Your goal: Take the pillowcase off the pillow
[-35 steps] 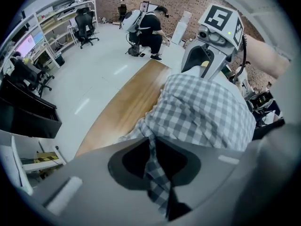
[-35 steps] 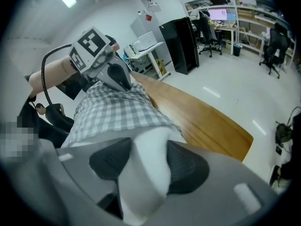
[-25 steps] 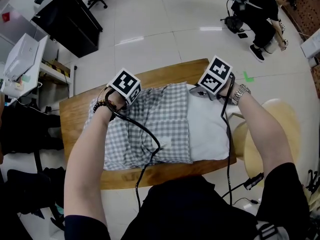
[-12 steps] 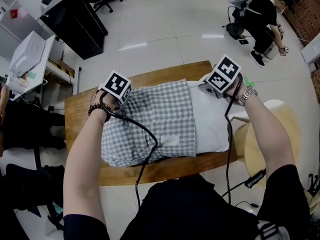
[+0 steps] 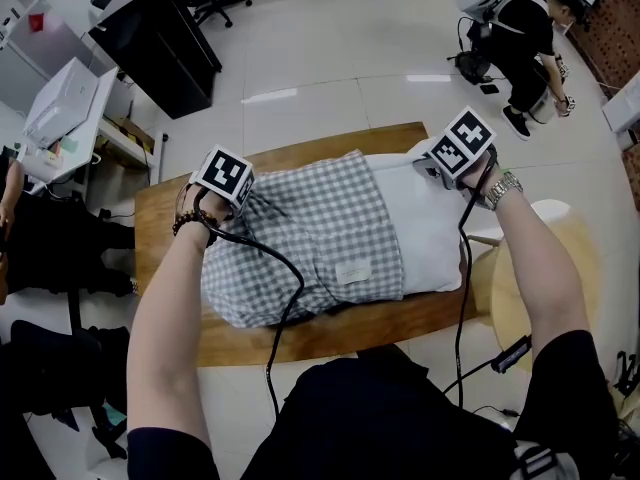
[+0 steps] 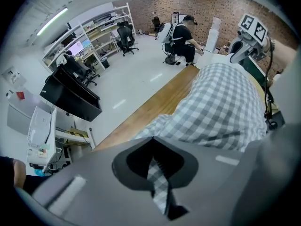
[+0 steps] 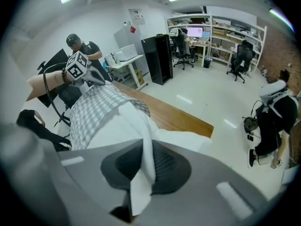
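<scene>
A grey-and-white checked pillowcase (image 5: 300, 238) covers the left part of a white pillow (image 5: 430, 228) that lies on a wooden table (image 5: 300, 336). My left gripper (image 5: 238, 198) is at the pillowcase's far left corner. In the left gripper view it (image 6: 157, 185) is shut on a fold of the checked pillowcase (image 6: 221, 107). My right gripper (image 5: 428, 168) is at the pillow's far right corner. In the right gripper view it (image 7: 141, 173) is shut on the pillow's white cloth (image 7: 127, 126), with the pillowcase (image 7: 94, 107) further along.
A black cable (image 5: 290, 288) trails from the left gripper across the pillowcase. A round wooden stool (image 5: 545, 268) stands right of the table. A person (image 5: 515, 28) crouches on the floor beyond. A black cabinet (image 5: 160, 38) and a white box (image 5: 60, 108) stand at far left.
The two grippers have drawn apart: the left one went left with the pillowcase corner, the right one went right and slightly up with the pillow corner. The cloth looks stretched between them.
</scene>
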`<state>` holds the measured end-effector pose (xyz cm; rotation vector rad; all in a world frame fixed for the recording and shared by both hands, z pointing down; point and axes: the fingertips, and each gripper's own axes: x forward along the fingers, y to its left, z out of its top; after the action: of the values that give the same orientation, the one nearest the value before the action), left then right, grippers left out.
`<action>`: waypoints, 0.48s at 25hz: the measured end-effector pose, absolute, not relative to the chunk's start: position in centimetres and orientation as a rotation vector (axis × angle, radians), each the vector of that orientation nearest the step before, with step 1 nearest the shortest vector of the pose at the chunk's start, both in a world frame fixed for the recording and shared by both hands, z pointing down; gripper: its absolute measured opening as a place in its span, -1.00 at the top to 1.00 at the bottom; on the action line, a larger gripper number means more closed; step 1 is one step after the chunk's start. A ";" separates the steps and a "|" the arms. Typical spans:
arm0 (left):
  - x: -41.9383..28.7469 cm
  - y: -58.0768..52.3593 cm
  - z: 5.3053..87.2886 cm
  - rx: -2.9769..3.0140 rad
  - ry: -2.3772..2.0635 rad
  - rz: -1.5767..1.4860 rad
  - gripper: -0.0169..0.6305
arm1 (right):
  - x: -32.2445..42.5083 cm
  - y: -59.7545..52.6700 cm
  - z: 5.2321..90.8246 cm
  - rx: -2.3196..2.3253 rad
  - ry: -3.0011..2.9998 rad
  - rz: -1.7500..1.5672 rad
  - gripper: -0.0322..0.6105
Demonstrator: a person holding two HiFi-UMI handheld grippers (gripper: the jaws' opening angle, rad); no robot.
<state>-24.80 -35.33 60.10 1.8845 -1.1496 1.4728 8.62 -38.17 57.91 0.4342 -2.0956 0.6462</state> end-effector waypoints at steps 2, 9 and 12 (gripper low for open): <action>-24.5 -34.6 60.0 1.882 -1.136 1.505 0.93 | 8.2 -37.9 58.0 0.436 -2.105 0.650 0.80; -22.6 -30.5 59.3 1.864 -1.035 1.465 0.92 | 6.2 -37.5 57.7 0.461 -2.226 0.644 0.37; -22.2 -31.1 58.7 1.947 -1.075 1.447 0.86 | 6.2 -37.5 57.0 0.495 -2.273 0.619 0.21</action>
<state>-22.19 -31.07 58.74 1.9467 -1.0752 1.4474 6.23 -37.54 57.05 0.4950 -2.2725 0.6192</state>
